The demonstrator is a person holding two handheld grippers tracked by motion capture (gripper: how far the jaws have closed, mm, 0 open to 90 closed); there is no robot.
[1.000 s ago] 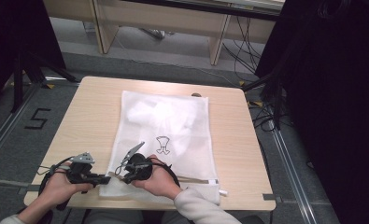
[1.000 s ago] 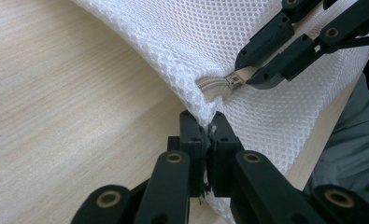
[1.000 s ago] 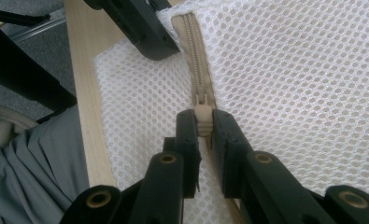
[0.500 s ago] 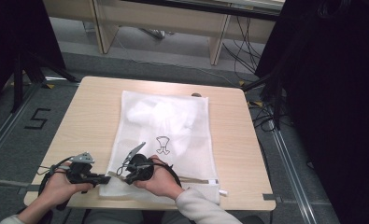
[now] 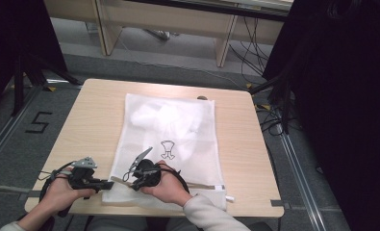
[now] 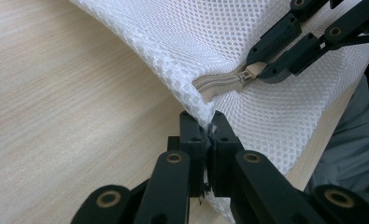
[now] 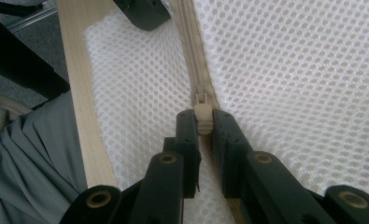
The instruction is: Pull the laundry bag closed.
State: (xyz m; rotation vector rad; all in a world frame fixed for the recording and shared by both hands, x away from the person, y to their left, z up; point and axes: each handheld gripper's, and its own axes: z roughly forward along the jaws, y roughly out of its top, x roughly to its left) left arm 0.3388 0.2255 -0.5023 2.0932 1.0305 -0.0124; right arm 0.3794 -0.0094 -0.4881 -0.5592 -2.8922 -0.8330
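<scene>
A white mesh bag [image 5: 173, 130] lies flat on the wooden table [image 5: 91, 115], with its beige zipper [image 6: 219, 85] running along the near edge. My left gripper [image 5: 109, 182] is shut on the bag's left corner, where its jaws [image 6: 209, 128] pinch the mesh edge. Just to its right, my right gripper [image 5: 129, 178] is shut on the zipper pull [image 7: 202, 114], with the jaws [image 7: 202, 122] pressed on both sides of it. In the left gripper view the right gripper [image 6: 261, 70] comes in from the top right onto the pull [image 6: 250, 71]. White contents show through the mesh [image 7: 303, 70].
The table's near edge [image 7: 79, 93] runs right beside the bag, with the person's grey clothing [image 7: 28, 158] below it. Dark curtains [image 5: 341, 96] stand at the right. Desk legs and cables [image 5: 226, 43] lie beyond the far edge.
</scene>
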